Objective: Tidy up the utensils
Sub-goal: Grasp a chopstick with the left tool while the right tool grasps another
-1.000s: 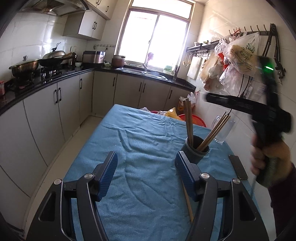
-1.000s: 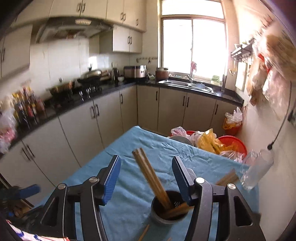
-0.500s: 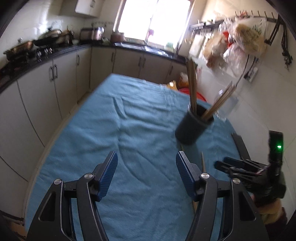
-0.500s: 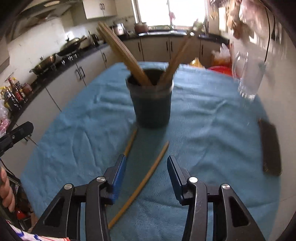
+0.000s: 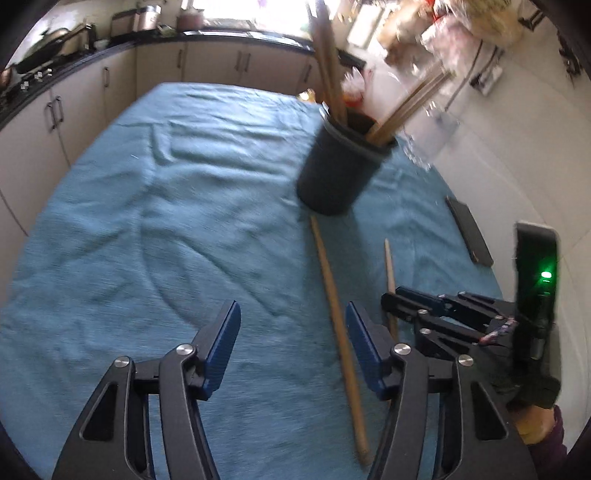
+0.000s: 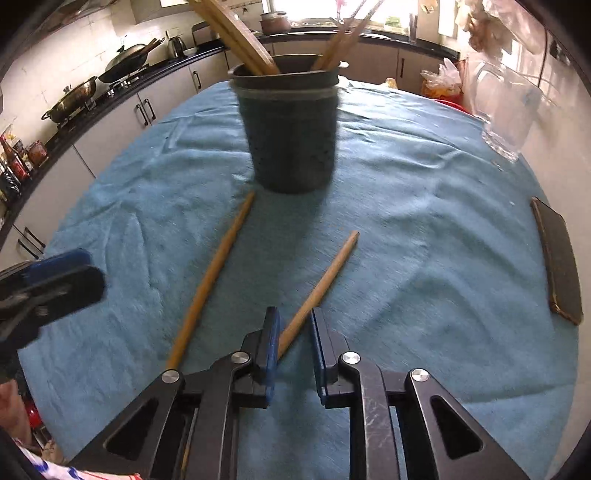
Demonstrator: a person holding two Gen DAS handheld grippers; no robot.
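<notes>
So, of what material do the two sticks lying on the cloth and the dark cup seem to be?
Two sticks: probably wood or bamboo; tan, matte, faint grain. Dark cup: likely plastic; dull grey-black with a moulded rim, though motion blur leaves this uncertain.

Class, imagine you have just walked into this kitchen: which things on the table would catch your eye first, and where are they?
A dark utensil pot bristling with wooden chopsticks stands mid-table on the blue cloth. In front of it lie two loose chopsticks: the right gripper is closing around the nearer end of the shorter chopstick, while the longer chopstick lies just inside the left gripper's right finger, its jaws also closing with nothing yet between them.
</notes>
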